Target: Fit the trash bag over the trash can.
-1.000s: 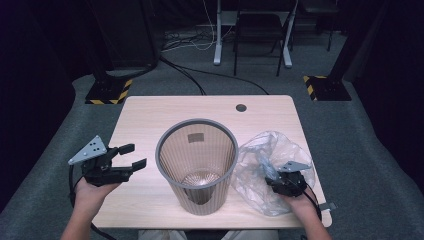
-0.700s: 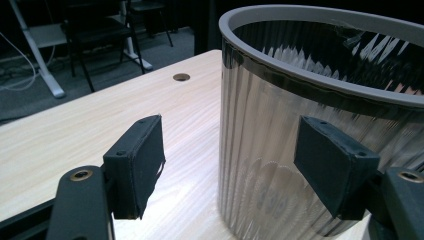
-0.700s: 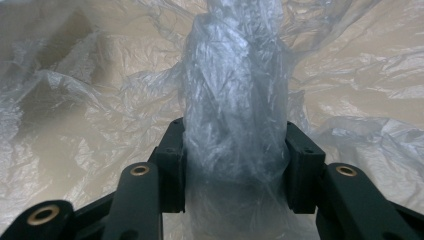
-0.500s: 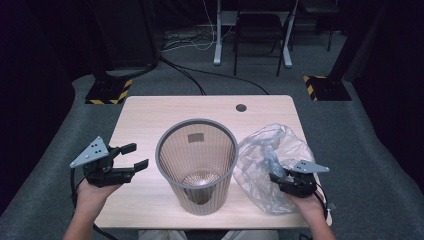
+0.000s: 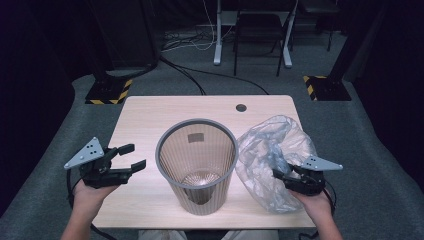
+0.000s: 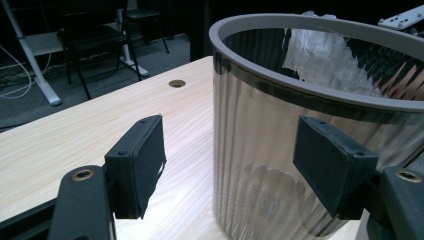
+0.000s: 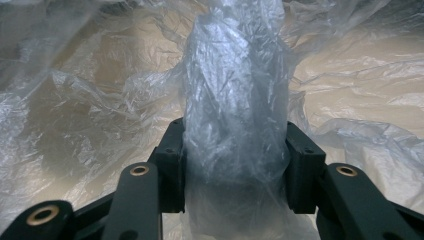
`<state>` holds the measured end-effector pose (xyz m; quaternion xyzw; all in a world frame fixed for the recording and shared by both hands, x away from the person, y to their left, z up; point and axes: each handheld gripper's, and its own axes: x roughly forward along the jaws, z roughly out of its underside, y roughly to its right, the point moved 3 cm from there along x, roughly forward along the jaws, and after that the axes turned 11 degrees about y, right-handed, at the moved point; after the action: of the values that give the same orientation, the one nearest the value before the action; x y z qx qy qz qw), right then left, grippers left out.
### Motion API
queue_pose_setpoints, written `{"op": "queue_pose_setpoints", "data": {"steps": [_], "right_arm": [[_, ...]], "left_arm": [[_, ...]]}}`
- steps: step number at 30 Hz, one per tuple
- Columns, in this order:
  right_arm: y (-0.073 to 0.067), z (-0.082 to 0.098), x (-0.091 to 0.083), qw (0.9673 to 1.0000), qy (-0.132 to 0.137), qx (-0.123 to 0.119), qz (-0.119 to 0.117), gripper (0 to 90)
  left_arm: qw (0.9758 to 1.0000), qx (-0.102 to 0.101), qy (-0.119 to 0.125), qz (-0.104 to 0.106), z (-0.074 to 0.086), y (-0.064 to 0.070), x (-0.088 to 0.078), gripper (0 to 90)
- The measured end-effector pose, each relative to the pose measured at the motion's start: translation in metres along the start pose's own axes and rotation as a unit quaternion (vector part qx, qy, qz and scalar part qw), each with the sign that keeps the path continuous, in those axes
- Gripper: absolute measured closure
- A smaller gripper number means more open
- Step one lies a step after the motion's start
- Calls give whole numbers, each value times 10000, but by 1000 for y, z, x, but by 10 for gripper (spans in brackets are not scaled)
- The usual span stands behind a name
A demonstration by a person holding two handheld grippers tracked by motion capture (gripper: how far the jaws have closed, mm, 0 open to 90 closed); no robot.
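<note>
A grey ribbed waste bin [image 5: 196, 150] stands upright in the middle of the wooden table [image 5: 150, 115]. To its right lies a crumpled clear plastic bag [image 5: 270, 142], touching the bin's side. My right gripper [image 5: 281, 174] is at the bag's near right side, shut on a bunched fold of the plastic bag [image 7: 235, 75], which rises between its pads [image 7: 172, 170]. My left gripper [image 5: 136, 155] hovers left of the bin, open, with nothing between its fingers. In the left gripper view the bin's rim [image 6: 300, 22] is close ahead, and the bag [image 6: 325, 55] shows beyond it.
A round cable hole [image 5: 241, 107] sits near the table's far edge. Behind the table are a chair and desk legs [image 5: 252, 45] with cables on the floor. Black-and-yellow bases [image 5: 107, 92] stand at both far corners. Bare tabletop lies left of and behind the bin.
My right hand has risen a little and drifted right with the bag in its grip, pulling the plastic upward. The left gripper and the bin have stayed in place.
</note>
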<state>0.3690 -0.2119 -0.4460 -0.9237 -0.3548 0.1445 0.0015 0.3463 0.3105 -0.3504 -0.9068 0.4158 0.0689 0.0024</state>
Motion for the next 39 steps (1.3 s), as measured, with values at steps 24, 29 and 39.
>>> {"op": "queue_pose_setpoints", "data": {"steps": [24,29,39], "right_arm": [[-15,-73,-51,9967,448,48,-682,528],[-23,-92,-53,9942,606,8,-889,528],[-46,-114,-33,9899,657,-191,-1242,526]], "left_arm": [[9998,178,12,104,-14,10,4,281],[9998,177,23,92,-15,10,2,282],[9998,191,26,63,-16,8,-2,281]]}}
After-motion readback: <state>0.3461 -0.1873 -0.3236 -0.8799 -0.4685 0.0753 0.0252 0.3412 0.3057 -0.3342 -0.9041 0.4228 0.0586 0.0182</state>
